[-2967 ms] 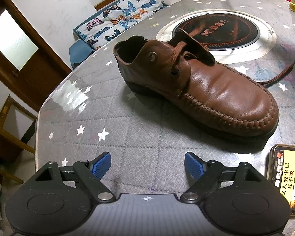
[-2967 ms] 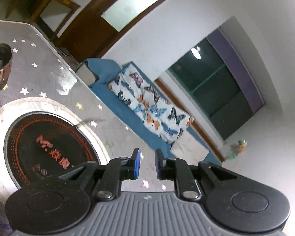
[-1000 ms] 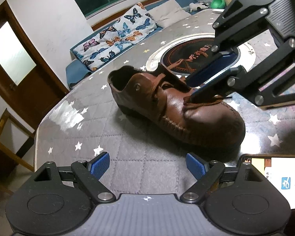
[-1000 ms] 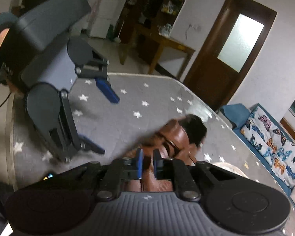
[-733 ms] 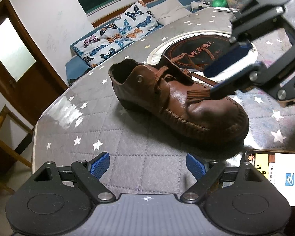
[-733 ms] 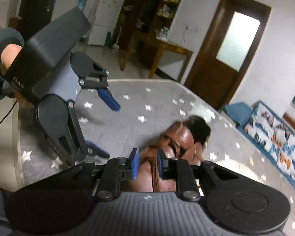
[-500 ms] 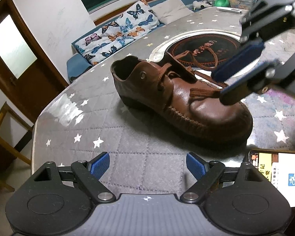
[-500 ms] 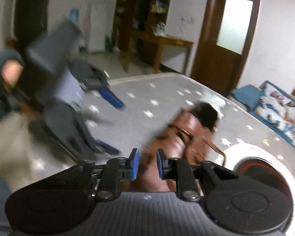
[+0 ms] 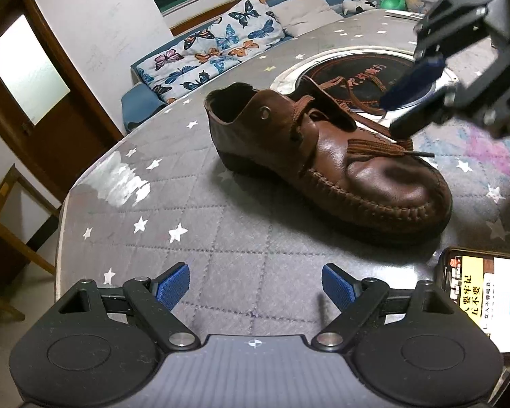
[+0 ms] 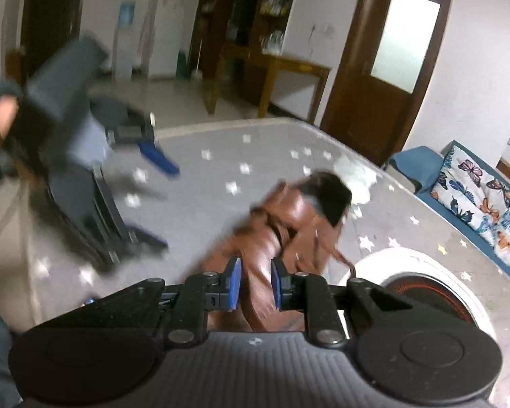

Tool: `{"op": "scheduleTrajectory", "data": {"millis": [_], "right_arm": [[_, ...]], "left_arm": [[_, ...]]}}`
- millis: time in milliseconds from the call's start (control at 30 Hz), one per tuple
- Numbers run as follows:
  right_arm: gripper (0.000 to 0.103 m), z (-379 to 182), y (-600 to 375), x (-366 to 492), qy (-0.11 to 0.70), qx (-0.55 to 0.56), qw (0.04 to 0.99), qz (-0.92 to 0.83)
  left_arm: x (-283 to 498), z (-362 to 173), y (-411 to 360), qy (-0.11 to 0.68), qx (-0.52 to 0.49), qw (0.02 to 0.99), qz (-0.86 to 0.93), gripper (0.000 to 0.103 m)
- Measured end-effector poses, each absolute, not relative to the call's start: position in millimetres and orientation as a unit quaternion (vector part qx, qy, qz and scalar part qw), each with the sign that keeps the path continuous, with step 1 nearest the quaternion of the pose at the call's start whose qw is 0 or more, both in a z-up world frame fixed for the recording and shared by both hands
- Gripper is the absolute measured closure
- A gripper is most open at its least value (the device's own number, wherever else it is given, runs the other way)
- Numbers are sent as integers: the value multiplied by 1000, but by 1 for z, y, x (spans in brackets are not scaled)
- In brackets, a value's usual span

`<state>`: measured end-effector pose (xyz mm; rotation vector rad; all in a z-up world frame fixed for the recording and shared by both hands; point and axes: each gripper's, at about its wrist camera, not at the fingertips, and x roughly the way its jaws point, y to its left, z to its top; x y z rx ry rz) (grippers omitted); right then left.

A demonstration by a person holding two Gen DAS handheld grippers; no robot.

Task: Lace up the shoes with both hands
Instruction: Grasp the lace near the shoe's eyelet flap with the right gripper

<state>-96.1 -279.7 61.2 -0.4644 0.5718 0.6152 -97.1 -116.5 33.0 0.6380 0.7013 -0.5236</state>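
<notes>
A: Currently, the tabletop [image 9: 193,272] carries one brown shoe [image 9: 374,176]; its long axis runs from the heel at far left to the toe at near right in the left wrist view.

B: Which tool is nearer?

A: The right tool [image 9: 404,108]. It hangs just above the shoe's far side, near the tongue. Its jaws stand narrowly apart with nothing between them. The left tool [image 9: 255,285] sits well back from the shoe, jaws wide and empty.

B: And the lace?

A: The lace end [image 9: 387,148] lies loose across the vamp, tip pointing right, just below the right tool. My judgement: the right one reaches it first.
</notes>
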Motion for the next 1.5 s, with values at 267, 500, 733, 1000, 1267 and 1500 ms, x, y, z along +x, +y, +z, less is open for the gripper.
{"op": "scheduleTrajectory", "data": {"millis": [267, 500, 733, 1000, 1267, 1500], "right_arm": [[81, 41, -257, -84, 272, -221, 882, 316], [81, 38, -253, -81, 265, -215, 886, 313], [101, 40, -260, -84, 259, -184, 899, 301], [101, 48, -277, -99, 244, -137, 922, 268], [80, 37, -272, -92, 262, -152, 914, 271], [73, 36, -265, -87, 257, -162, 911, 278]], "left_arm": [[-96, 33, -116, 337, 307, 855, -247, 16], [-93, 32, -113, 340, 303, 857, -243, 15], [-98, 37, -117, 332, 303, 857, -253, 15], [-107, 50, -129, 311, 302, 860, -270, 15], [-111, 51, -133, 308, 305, 859, -271, 15], [-105, 50, -129, 313, 298, 861, -268, 15]]}}
